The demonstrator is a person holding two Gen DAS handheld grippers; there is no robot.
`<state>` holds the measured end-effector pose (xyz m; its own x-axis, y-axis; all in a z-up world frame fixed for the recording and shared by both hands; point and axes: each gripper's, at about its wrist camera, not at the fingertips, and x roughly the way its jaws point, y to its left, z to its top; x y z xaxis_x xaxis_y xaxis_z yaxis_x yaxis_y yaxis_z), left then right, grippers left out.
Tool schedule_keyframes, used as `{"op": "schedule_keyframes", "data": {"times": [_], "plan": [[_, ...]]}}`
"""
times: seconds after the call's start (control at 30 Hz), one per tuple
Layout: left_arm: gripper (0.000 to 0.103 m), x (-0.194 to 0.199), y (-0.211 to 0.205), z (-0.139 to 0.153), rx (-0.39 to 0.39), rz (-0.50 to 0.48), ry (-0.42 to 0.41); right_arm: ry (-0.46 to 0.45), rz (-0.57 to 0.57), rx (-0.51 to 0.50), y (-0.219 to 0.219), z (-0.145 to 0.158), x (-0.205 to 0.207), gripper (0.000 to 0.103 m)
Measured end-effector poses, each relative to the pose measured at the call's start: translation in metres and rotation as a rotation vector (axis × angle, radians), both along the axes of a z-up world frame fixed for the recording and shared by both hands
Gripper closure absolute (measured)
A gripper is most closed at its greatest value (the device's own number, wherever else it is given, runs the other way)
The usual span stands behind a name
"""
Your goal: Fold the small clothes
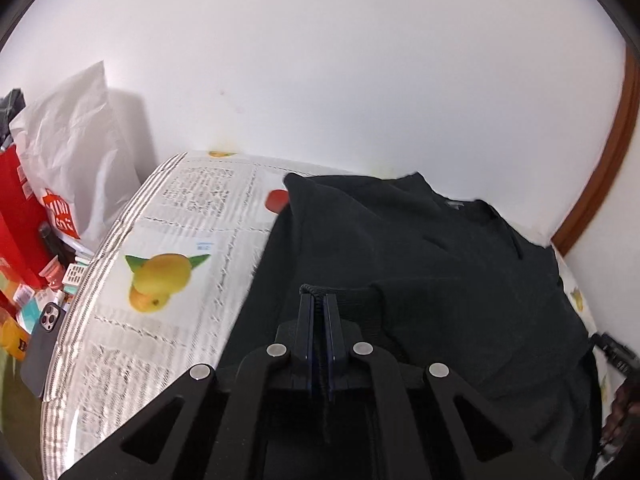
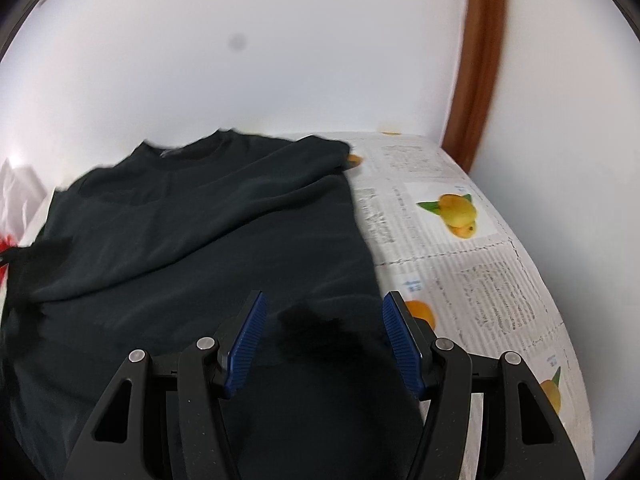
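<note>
A dark sweater (image 2: pixel 192 232) lies spread across a worktop (image 1: pixel 160 320) covered with a newspaper-print cloth showing yellow fruit pictures; its neckline points toward the white wall at the back, and its body fills most of the surface between the two views. The left hand-held gripper (image 1: pixel 319 300) has its blue-edged jaws pressed together on a ribbed edge of the sweater, a small bunch of dark knit poking up just past the fingertips. The right hand-held gripper (image 2: pixel 322 304) hangs over the near right part of the sweater with its jaws apart, nothing between the blue ribbed pads (image 2: pixel 246 344), and the fabric's right edge running just beside the right-hand pad. Off the worktop's left edge sit a white plastic bag (image 1: pixel 76 152), a red box (image 1: pixel 18 208), a phone (image 1: pixel 42 340) lying camera-side up, and assorted small packets. A brown wooden door frame (image 2: pixel 480 60) rises along the wall.
</note>
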<state>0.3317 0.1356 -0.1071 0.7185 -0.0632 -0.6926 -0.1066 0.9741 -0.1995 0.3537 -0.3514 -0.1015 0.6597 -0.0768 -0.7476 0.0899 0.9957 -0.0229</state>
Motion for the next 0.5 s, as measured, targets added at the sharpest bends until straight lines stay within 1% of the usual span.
{"op": "schedule_keyframes", "data": {"times": [0.07, 0.1, 0.13, 0.2, 0.27, 0.33, 0.37, 0.43, 0.5], "plan": [[0.098, 0.007, 0.002, -0.009, 0.012, 0.014, 0.035, 0.035, -0.029, -0.023, -0.004, -0.01, 0.008, 0.044], [0.098, 0.01, 0.003, -0.013, 0.013, 0.015, 0.054, 0.06, -0.038, -0.029, -0.008, -0.017, 0.012, 0.047], [0.098, 0.01, 0.005, -0.016, 0.006, 0.019, 0.064, 0.082, -0.048, -0.019, -0.013, -0.024, 0.015, 0.049], [0.098, 0.011, 0.004, -0.022, 0.004, 0.022, 0.09, 0.097, -0.057, 0.045, -0.023, -0.034, 0.015, 0.049], [0.097, 0.009, 0.002, -0.025, 0.012, 0.019, 0.104, 0.094, -0.061, 0.075, -0.027, -0.032, 0.01, 0.049], [0.097, 0.007, 0.0, -0.024, 0.035, 0.028, 0.121, 0.07, -0.047, 0.083, -0.028, -0.022, -0.003, 0.049], [0.097, 0.004, -0.001, -0.022, 0.053, 0.031, 0.125, 0.058, -0.039, 0.079, -0.027, -0.018, -0.008, 0.049], [0.097, -0.006, -0.002, -0.016, 0.074, 0.024, 0.106, 0.02, -0.027, 0.054, -0.027, -0.008, -0.024, 0.049], [0.097, -0.018, -0.005, -0.009, 0.11, 0.021, 0.096, 0.002, -0.026, 0.031, -0.028, 0.001, -0.042, 0.049]]}}
